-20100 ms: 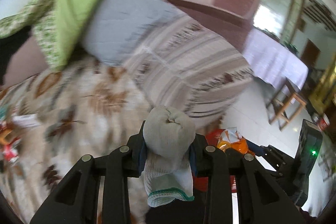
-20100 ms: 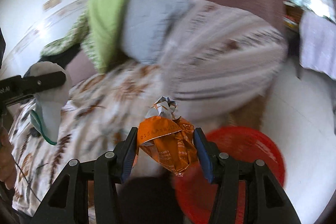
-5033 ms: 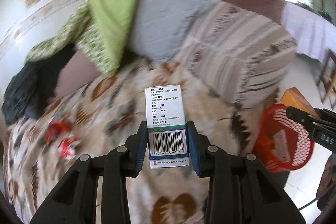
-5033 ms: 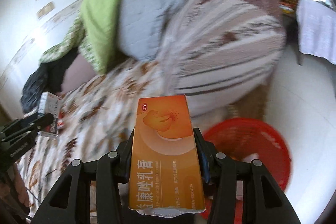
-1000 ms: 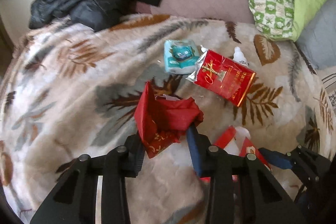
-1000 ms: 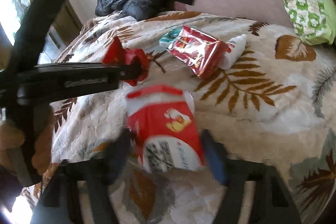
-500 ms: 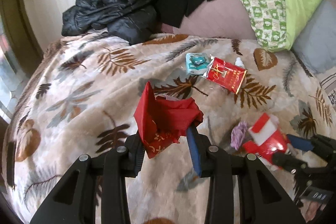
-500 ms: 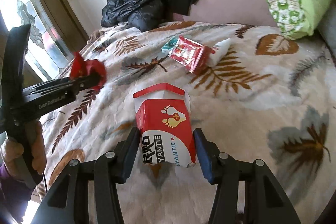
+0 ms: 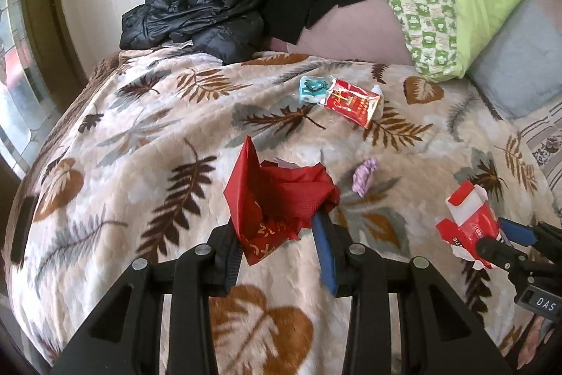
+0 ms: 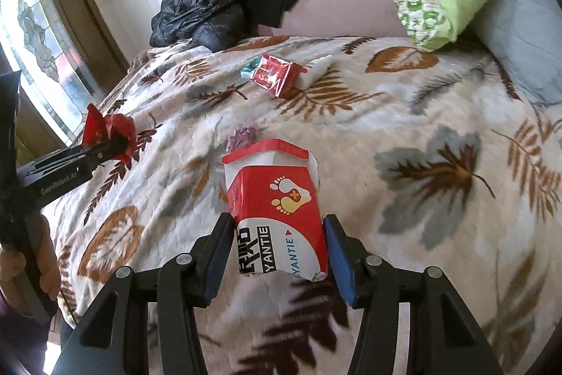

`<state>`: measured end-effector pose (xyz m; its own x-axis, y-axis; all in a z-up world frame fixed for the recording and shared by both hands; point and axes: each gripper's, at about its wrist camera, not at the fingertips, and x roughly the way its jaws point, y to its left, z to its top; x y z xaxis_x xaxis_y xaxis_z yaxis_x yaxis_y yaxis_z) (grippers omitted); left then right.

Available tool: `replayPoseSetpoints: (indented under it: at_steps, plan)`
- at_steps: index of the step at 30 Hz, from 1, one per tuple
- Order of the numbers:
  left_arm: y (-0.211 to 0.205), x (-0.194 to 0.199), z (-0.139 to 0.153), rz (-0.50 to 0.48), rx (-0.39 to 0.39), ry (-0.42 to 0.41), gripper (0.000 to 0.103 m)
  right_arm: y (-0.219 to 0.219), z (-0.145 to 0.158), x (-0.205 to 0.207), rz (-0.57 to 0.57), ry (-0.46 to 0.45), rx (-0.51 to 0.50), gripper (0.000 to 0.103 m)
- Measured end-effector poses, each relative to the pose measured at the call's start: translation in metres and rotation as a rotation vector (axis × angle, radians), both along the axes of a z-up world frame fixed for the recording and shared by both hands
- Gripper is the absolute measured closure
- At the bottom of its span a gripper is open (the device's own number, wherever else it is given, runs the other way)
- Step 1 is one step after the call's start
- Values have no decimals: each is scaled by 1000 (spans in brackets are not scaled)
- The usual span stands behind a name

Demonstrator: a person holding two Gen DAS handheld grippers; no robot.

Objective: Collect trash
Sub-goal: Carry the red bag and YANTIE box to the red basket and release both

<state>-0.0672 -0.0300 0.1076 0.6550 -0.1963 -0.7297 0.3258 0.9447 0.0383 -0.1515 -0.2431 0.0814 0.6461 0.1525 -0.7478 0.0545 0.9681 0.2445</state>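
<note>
Between your right gripper's (image 10: 279, 234) pads the box (image 10: 277, 209) sits clamped, long axis pointing away, lower end hidden; your left gripper (image 9: 281, 234) pinches a crumpled wrapper (image 9: 277, 199).

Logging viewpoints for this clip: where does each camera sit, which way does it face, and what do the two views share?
Left wrist: on the left gripper, facing along its fingers over the leaf-print blanket; it is shut on a crumpled red wrapper.
Right wrist: on the right gripper, facing across the blanket toward the black jacket; it is shut on a red and white box; the person's left hand shows.
Shared: each sees the other gripper, the purple scrap and red packet.
</note>
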Motion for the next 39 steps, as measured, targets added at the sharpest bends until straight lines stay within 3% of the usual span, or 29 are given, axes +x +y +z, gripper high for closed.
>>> replayPoseSetpoints:
  at_steps: [14, 17, 22, 32, 39]
  plan:
    - [-2, -67, 28, 67, -32, -53, 67, 8, 25, -60, -35, -44, -43, 47]
    - [-6, -82, 30, 71, -10, -82, 67, 9, 32, -71, -42, -58, -47, 47]
    - [-15, -103, 32, 49, 35, -119, 67, 9, 42, -87, -50, -75, -60, 47]
    - [-26, -116, 39, -6, -6, -103, 67, 5, 56, -112, -81, -100, -88, 47]
    - [-43, -127, 43, -63, 9, -122, 67, -10, 64, -131, -131, -111, -99, 47]
